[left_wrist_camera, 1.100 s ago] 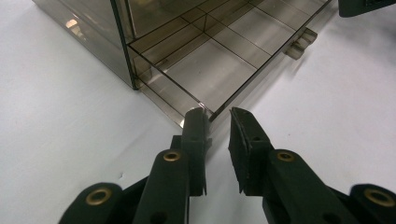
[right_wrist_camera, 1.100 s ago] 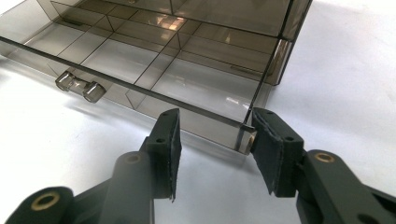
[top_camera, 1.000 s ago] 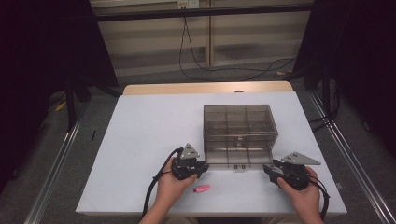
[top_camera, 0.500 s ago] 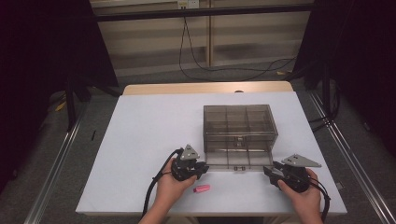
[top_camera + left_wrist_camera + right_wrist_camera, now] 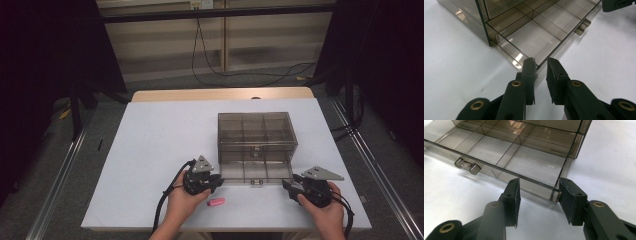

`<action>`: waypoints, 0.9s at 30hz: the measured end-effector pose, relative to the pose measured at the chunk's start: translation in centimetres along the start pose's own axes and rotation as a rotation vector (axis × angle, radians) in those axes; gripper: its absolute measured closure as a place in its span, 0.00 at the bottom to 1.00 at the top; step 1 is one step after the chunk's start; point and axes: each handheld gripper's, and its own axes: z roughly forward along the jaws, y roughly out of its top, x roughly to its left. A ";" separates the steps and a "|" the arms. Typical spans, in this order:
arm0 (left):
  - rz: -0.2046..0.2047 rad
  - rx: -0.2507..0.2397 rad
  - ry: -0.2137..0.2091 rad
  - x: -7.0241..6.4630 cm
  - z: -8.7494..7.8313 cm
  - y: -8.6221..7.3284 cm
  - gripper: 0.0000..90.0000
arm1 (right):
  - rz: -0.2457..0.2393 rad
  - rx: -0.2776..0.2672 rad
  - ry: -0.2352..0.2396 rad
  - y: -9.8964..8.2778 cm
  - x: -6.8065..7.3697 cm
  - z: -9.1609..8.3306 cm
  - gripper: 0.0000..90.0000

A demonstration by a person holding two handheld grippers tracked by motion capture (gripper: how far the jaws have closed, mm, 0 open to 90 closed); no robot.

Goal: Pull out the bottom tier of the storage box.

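A white counter (image 5: 150, 150) is seen across the middle of the high view, with a wooden strip along its far edge. A smoky transparent box (image 5: 255, 137) with inner dividers is placed right of centre on the counter; its lid (image 5: 256, 171) is laid open toward the lower edge of the frame, flat on the counter, with 2 small latches (image 5: 466, 165) at its front edge.

The left gripper (image 5: 214, 183) is held in a hand (image 5: 182, 202) at lower centre of the high view, at the lid's lower-left corner. In the left gripper view its jaws are seen narrowly parted, with that corner of the lid (image 5: 534, 42) lying just beyond and between the tips; whether the plastic is touched cannot be told.

The right gripper (image 5: 289, 188) is held in the other hand (image 5: 325, 212) at the lower right of the high view, at the lid's lower-right corner. In the right gripper view its jaws are spread wide, and the corner of the lid (image 5: 531, 167) is set between them, close to the right jaw, not pinched.

A small pink object (image 5: 216, 202) is seen lying on the counter just below the left gripper, near the bottom edge of the frame.
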 end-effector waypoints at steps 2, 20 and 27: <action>0.002 0.000 -0.001 0.0 0.0 0.0 0.86 | 0.002 -0.001 0.007 0.0 -0.1 0.0 0.59; -0.008 -0.002 -0.023 -0.1 -0.1 -0.2 0.82 | 0.011 0.003 0.031 0.0 0.2 -0.2 0.47; -0.039 -0.007 -0.042 0.2 -0.5 -0.4 0.62 | 0.010 0.009 0.043 0.3 0.4 -0.3 0.32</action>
